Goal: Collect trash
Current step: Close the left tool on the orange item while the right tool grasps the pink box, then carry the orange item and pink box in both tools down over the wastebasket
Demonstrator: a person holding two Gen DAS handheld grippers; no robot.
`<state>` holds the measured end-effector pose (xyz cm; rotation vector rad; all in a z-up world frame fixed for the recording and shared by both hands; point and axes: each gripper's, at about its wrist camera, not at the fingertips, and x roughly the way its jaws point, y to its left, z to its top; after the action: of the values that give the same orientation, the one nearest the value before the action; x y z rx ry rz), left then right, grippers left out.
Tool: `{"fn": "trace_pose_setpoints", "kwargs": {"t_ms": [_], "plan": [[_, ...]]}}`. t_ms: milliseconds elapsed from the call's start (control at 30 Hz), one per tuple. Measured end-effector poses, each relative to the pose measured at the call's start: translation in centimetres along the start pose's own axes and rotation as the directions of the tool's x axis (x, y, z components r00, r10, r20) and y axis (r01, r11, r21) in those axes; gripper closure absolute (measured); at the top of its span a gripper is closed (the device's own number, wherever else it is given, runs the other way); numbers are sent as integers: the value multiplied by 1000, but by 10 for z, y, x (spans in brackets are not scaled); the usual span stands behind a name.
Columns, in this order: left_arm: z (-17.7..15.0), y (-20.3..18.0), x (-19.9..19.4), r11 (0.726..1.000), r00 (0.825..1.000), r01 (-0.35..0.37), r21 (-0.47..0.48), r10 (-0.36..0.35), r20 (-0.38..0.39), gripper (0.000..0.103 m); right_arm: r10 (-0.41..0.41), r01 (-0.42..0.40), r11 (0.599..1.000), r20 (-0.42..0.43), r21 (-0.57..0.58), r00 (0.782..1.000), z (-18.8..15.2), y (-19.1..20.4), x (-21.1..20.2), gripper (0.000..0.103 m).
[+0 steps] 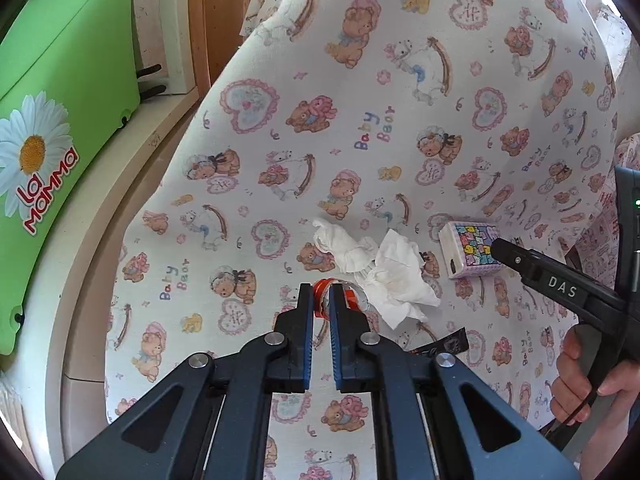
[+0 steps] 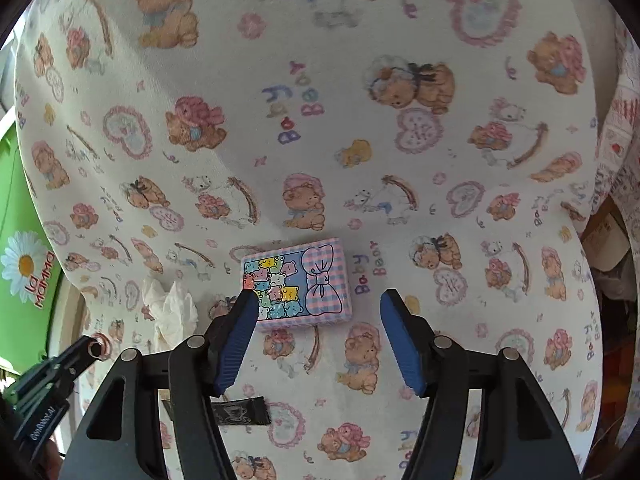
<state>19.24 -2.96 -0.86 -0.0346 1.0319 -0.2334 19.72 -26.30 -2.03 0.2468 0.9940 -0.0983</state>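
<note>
My left gripper (image 1: 323,295) is shut on a small orange and silver ring-shaped piece (image 1: 352,298) on the teddy-bear cloth (image 1: 400,128). Crumpled white tissues (image 1: 384,268) lie just right of it; they also show in the right wrist view (image 2: 170,310). My right gripper (image 2: 316,300) is open and hovers over a small tissue pack with a pastel bear print (image 2: 298,284); its left finger overlaps the pack's left edge. The pack also shows in the left wrist view (image 1: 472,248). A black sachet (image 2: 240,410) lies below the pack, between my right gripper's arms.
A green box with a daisy and "La Mamma" lettering (image 1: 60,128) stands at the left beside a beige ledge (image 1: 120,216). The printed cloth covers a rounded, sloping surface. Another patterned cloth (image 2: 624,152) hangs at the far right.
</note>
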Motion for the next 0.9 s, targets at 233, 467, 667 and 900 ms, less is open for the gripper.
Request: {"fn": "trace_pose_setpoints", "kwargs": {"t_ms": [233, 467, 667, 900], "plan": [[-1, 19, -7, 999, 1000, -14, -32, 14, 12, 96, -9, 8, 1000, -56, -22, 998, 12, 3, 23, 18], [-4, 22, -14, 999, 999, -37, -27, 38, 36, 96, -23, 20, 999, -67, -35, 997, 15, 24, 39, 18], [-8, 24, -16, 999, 998, -42, -27, 43, 38, 96, -45, 40, 993, -49, -107, 998, 11, 36, 43, 29], [-15, 17, -27, 999, 997, -44, 9, 44, 69, 96, 42, -33, 989, 62, -142, 997, -12, 33, -4, 30]]}}
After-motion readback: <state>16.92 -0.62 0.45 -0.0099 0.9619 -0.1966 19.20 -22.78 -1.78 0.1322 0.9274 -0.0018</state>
